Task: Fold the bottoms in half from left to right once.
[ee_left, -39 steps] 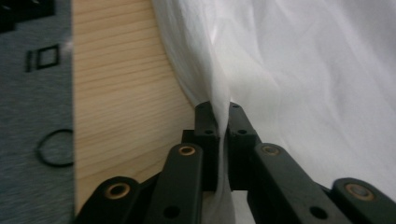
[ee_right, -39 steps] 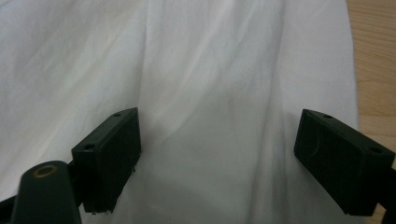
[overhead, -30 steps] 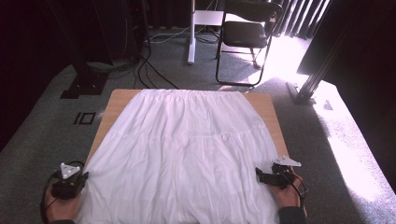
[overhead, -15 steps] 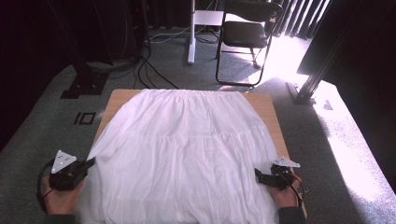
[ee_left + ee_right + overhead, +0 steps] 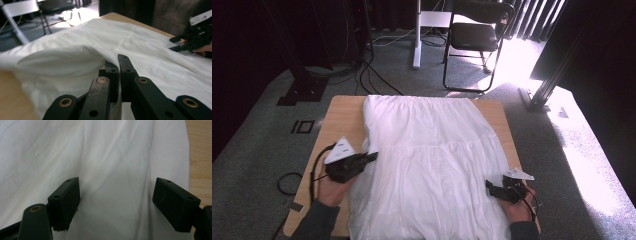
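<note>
The left tool [image 5: 371,157] is clamped on the left edge of the white gathered cotton garment [image 5: 432,165], lifting it inward so that side folds over the rest on the light wooden counter [image 5: 341,117]. The right tool [image 5: 488,186], whose jaws have just been closing a little yet stand apart, rests over the cloth's right edge, probably to steady it.

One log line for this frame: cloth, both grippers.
cloth: white, left edge folded inward on table | left gripper: shut on cloth edge, raised | right gripper: open over cloth, jaws just been closing
</note>
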Demonstrator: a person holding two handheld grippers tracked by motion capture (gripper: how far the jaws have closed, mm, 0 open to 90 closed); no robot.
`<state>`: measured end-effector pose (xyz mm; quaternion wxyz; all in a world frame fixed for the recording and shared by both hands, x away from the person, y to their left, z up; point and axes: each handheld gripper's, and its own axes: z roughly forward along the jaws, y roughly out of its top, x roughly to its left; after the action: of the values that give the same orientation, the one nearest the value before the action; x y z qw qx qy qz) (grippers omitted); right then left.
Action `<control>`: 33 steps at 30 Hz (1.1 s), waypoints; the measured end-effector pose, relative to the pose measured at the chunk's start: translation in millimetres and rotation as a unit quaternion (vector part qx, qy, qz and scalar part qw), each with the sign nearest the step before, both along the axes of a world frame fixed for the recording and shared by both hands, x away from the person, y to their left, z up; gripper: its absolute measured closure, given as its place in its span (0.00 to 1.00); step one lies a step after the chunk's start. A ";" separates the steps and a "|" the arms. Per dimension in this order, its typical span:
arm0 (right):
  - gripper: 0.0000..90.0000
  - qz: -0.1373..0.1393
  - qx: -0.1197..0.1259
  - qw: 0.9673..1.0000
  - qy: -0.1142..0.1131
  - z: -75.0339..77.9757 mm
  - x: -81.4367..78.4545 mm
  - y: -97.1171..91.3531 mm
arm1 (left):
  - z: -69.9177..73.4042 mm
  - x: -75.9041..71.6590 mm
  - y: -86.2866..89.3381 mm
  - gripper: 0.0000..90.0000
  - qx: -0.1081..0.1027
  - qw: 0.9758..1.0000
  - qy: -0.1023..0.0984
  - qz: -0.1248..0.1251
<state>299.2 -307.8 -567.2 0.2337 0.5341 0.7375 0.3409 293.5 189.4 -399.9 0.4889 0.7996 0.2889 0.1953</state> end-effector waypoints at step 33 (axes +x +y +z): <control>0.55 -0.004 0.036 0.997 -0.062 53.0 -14.2 18.9 | -56.8 49.1 -132.9 0.52 0.049 0.993 0.056 -0.092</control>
<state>285.0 -289.0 -514.2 0.2610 0.5231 0.7067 0.3985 342.6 56.4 -456.6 0.4481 0.8555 0.2309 0.1184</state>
